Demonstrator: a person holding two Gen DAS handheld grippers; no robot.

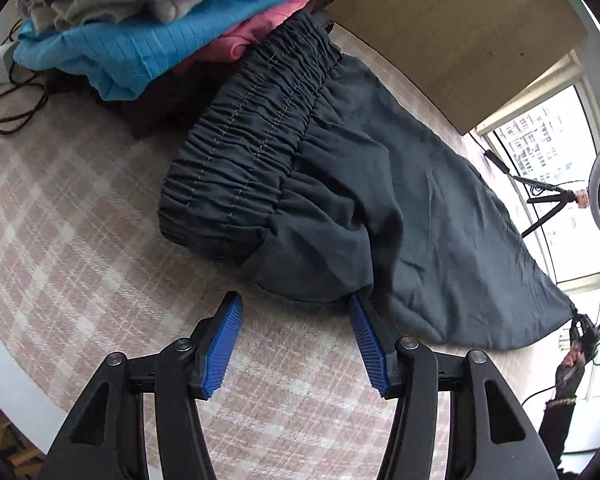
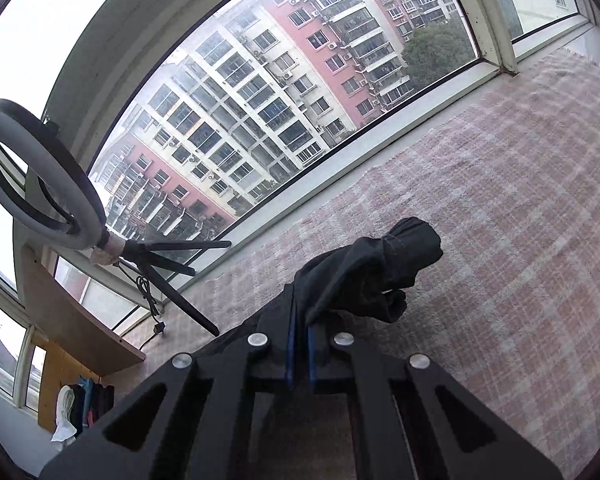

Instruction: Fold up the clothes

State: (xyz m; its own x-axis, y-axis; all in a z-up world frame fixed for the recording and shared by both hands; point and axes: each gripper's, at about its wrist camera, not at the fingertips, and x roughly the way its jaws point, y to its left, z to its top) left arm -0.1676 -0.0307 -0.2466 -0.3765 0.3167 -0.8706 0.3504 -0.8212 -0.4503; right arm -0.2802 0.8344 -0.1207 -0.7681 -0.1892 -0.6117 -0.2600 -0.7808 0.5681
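- The tabletop (image 1: 80, 240) has a pink-and-white plaid cover, and it runs right up to a big window (image 2: 260, 100) with apartment blocks outside.
- Dark pants (image 1: 360, 184) lie stretched across it, elastic waistband (image 1: 244, 144) bunched up toward the clothes pile, the leg trailing off toward the window.
- That pile (image 1: 148, 28) sits at the far edge, just beside the waistband: blue ribbed piece, pink one under it, grey and navy on top.
- A ring light (image 2: 40, 176) on a little tripod stands on the sill by the window.
- Left tool (image 1: 296, 304) is spread wide, hanging low over the tabletop at the near edge of the pants. Its right finger tip touches or slips just under the fabric edge, the left finger is over bare cover. Not gripping anything.
- Right tool (image 2: 300, 332) is pressed together, pinching the hem end of the leg; the cuff (image 2: 384, 268) bunches up past the blue pads and is lifted off the cover.
- Some black cables (image 1: 12, 108) lie at the far left edge near the pile.
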